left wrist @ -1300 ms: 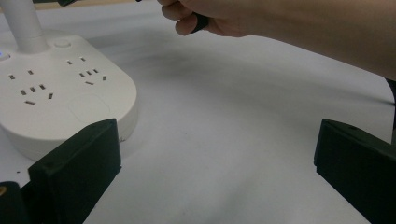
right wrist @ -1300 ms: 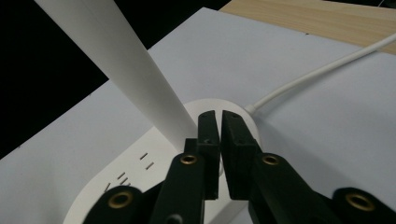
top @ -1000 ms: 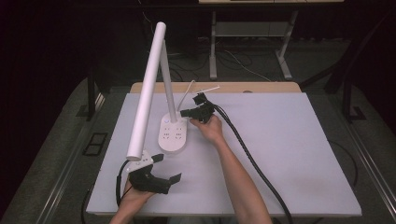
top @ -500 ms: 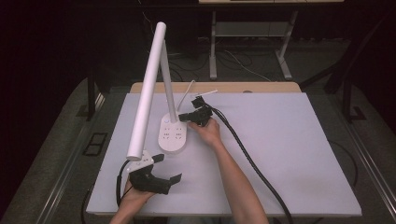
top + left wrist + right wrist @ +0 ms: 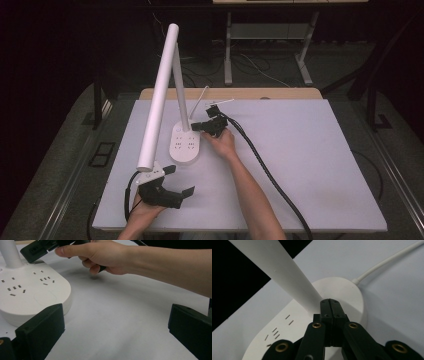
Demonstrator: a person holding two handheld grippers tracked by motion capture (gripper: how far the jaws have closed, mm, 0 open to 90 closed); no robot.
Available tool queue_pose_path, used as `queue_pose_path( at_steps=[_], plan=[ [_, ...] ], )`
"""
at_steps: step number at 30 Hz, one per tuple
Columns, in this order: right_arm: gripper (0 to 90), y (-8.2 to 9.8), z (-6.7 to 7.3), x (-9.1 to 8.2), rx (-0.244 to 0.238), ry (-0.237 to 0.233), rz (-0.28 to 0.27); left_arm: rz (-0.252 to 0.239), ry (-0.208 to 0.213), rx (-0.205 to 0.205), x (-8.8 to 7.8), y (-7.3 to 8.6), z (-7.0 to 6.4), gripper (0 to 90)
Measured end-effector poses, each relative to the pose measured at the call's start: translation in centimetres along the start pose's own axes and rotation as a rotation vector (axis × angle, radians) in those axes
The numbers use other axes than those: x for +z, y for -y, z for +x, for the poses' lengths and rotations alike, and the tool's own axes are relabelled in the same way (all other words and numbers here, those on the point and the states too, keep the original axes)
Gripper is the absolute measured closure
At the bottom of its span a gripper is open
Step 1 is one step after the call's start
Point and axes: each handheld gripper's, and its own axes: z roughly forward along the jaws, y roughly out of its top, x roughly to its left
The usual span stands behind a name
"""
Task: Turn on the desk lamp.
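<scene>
A white desk lamp stands at the table's back left, with a round socket base [image 5: 185, 146], a slim stem [image 5: 182, 90] and a long tube head [image 5: 159, 95]. My right gripper [image 5: 195, 126] is shut with nothing in it. In the right gripper view its closed tips [image 5: 329, 303] sit at the foot of the stem [image 5: 287, 275], over the base [image 5: 344, 290]. My left gripper [image 5: 180, 180] rests open near the front left edge, below the tube's end. In the left gripper view, its jaws spread wide [image 5: 115, 327] toward the base [image 5: 30, 290] and the person's hand [image 5: 105, 255].
The lamp's white cable [image 5: 387, 262] runs off the back of the base. A thick black cable [image 5: 265, 170] trails from the right gripper across the white table [image 5: 310, 150] to its front edge. Dark floor and a metal stand [image 5: 270, 35] lie beyond the table.
My right gripper has shifted slightly left and nearer, closing in on the foot of the lamp stem. The left gripper has stayed put.
</scene>
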Motion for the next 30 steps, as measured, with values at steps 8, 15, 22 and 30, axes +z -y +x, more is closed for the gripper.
queue_pose_path(
  at_steps=[8, 15, 22, 30],
  plan=[
    [89.7, -0.2, 0.2, -0.1, 0.030, 0.016, -0.006, -0.002, 0.003, -0.001, 0.1, 0.0, 0.0, 0.0],
    [89.6, -0.6, 0.0, -1.2, 0.030, 0.038, 0.007, 0.000, 0.006, 0.001, 0.1, 0.0, 0.0, 0.0],
    [89.6, -1.6, 0.7, -3.2, -0.034, 0.046, 0.000, 0.005, 0.004, 0.006, 0.1, 0.0, 0.0, 0.0],
    [89.6, -2.2, 1.2, -5.9, -0.075, 0.067, -0.003, 0.011, 0.003, 0.007, 0.2, 0.0, 0.0, 0.0]
  ],
)
